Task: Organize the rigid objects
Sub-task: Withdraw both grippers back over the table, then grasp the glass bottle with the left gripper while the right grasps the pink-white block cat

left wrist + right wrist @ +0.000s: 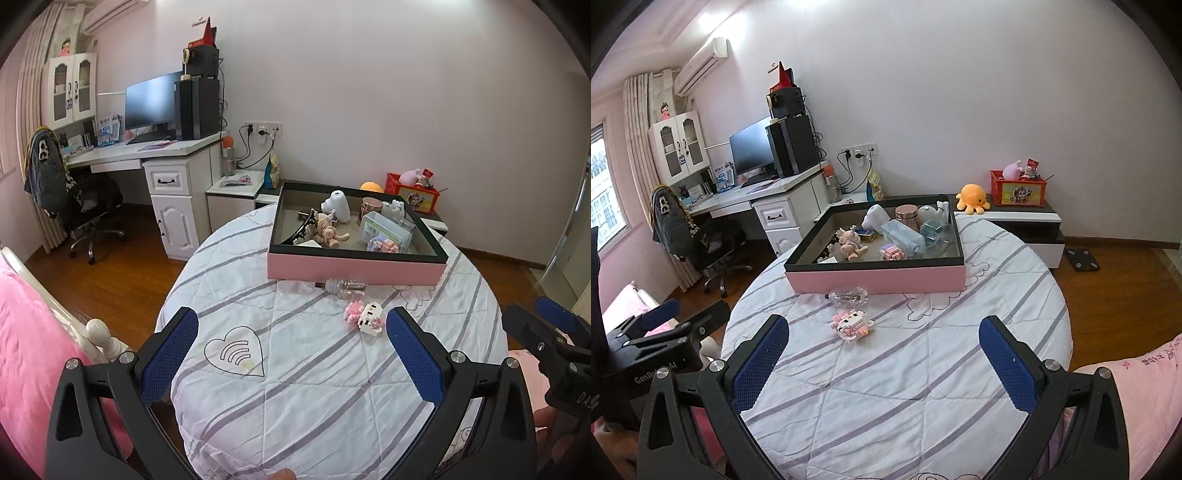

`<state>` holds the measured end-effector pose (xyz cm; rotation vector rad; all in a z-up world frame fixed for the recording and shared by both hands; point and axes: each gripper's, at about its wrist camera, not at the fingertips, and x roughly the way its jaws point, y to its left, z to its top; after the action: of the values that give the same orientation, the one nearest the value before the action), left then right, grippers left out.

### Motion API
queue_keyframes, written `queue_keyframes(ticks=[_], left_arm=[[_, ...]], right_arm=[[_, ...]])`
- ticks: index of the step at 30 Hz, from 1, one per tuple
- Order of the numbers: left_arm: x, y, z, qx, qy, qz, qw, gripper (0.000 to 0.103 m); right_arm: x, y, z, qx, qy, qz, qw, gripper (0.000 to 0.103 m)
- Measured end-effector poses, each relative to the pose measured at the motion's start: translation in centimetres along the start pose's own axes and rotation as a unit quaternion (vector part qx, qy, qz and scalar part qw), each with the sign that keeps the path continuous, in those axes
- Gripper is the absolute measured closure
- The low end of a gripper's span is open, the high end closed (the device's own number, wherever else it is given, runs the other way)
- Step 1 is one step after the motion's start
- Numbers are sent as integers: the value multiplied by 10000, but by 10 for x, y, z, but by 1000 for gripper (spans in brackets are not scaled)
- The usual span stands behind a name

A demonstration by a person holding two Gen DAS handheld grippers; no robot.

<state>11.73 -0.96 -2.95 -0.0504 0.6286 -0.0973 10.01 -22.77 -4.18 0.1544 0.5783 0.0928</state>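
Observation:
A pink box with a black rim sits on the round table at the far side, holding several small items: a white figure, a doll, a rose-gold jar, a clear case. A clear glass bottle lies on the cloth in front of the box. A pink and white block toy lies nearer. My left gripper is open and empty, near the toy. My right gripper is open and empty, to the right of the toy.
The round table has a white cloth with grey stripes. A pink bed is at the left, a desk with monitor behind, and a low cabinet with an orange plush and a red box.

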Motion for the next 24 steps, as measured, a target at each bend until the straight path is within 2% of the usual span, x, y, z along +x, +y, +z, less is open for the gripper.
queue_keyframes(ticks=[14,24], left_arm=[[17,1,-3,-15,165,5,9999,0],[60,11,-9,-62,541,82,9985,0]], right_arm=[[23,3,-2,-100,266,52,9996,0],[97,6,-12,-425,1082,218,9930,0]])
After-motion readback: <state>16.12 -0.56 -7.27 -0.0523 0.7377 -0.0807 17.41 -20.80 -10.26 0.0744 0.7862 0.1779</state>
